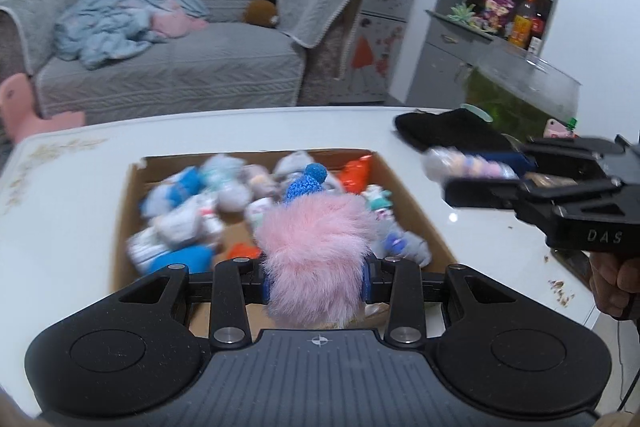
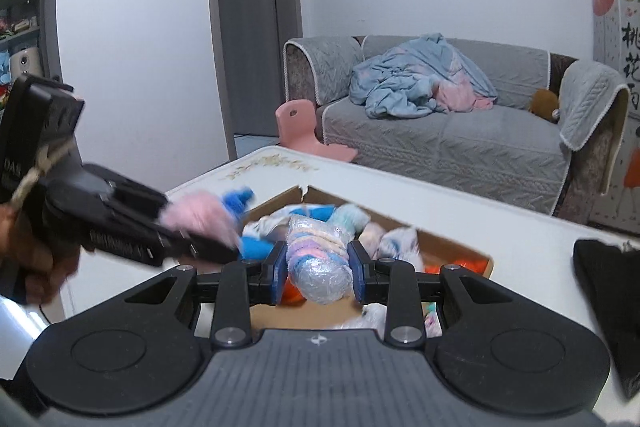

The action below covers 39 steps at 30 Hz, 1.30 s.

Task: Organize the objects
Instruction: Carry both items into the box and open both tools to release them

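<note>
Toys fill the cardboard box (image 1: 404, 195) on the tabletop (image 1: 72, 211). Your left gripper (image 1: 316, 275) fingers clamp a pink fluffy toy (image 1: 316, 251) above the box; right gripper (image 2: 318, 267) fingers clamp a plastic-wrapped pastel bundle (image 2: 316, 255), apparently lifted out for sorting.

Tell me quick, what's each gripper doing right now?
Left gripper: closed on the pink fluffy toy.
Right gripper: closed on the plastic-wrapped pastel bundle.
</note>
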### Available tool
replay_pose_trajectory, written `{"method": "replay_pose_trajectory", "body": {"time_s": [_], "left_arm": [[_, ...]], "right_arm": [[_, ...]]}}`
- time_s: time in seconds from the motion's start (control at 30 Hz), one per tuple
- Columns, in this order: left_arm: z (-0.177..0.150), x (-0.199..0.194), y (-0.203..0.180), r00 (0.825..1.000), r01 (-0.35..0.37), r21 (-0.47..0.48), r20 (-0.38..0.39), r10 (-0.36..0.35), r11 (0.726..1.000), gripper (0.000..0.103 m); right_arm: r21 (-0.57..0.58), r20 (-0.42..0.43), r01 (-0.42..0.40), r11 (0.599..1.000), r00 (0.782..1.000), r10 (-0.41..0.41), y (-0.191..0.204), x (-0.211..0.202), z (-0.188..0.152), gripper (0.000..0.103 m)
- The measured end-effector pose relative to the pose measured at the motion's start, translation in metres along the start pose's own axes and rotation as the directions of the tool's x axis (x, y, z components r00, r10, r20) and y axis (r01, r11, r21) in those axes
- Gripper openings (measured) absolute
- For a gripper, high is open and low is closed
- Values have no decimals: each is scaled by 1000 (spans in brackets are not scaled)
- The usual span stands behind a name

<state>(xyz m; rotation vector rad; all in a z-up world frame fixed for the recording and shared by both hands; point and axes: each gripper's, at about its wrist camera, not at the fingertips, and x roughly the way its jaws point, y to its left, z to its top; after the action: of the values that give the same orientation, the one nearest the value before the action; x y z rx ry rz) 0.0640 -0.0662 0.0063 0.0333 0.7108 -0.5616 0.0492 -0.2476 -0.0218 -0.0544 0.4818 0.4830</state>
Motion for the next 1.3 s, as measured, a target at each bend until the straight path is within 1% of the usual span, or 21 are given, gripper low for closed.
{"method": "replay_pose_trajectory", "body": {"time_s": [0.1, 0.23, 0.37, 0.5, 0.57, 0.6, 0.7, 0.87, 1.07, 1.3], "left_arm": [[2, 27, -2, 999, 30, -15, -17, -30, 999, 43], [-3, 59, 2, 997, 45, -43, -54, -47, 998, 43], [-10, 78, 5, 996, 18, -19, -91, -20, 1000, 43], [-17, 92, 11, 989, -39, 62, -143, 47, 997, 44], [-23, 98, 12, 981, -86, 128, -161, 106, 988, 44], [-24, 100, 15, 979, -96, 144, -165, 120, 985, 44], [-26, 99, 23, 977, -106, 152, -170, 131, 983, 44], [-29, 92, 28, 976, -98, 154, -180, 125, 983, 44], [-35, 96, 31, 973, -92, 138, -196, 118, 986, 44], [-42, 90, 31, 973, -95, 136, -198, 121, 986, 44]], "right_arm": [[-8, -12, 13, 1000, 1000, -13, -7, 6, 4, 29], [-7, -36, 28, 1000, 999, -28, -15, 16, 1, 29], [-7, -61, 21, 1000, 998, -22, -17, 29, -3, 29], [-6, -89, 3, 1000, 996, -3, -16, 44, -4, 29], [-1, -103, -7, 1000, 995, 7, -16, 54, -6, 29], [0, -109, -11, 1000, 994, 11, -16, 56, -6, 29], [-8, -134, -16, 1000, 991, 14, -14, 66, -7, 29], [-33, -168, -27, 999, 986, 21, -9, 74, -10, 29], [-53, -215, -32, 998, 976, 20, -4, 84, -16, 29], [-82, -253, -36, 996, 967, 14, 8, 92, -25, 29]]}}
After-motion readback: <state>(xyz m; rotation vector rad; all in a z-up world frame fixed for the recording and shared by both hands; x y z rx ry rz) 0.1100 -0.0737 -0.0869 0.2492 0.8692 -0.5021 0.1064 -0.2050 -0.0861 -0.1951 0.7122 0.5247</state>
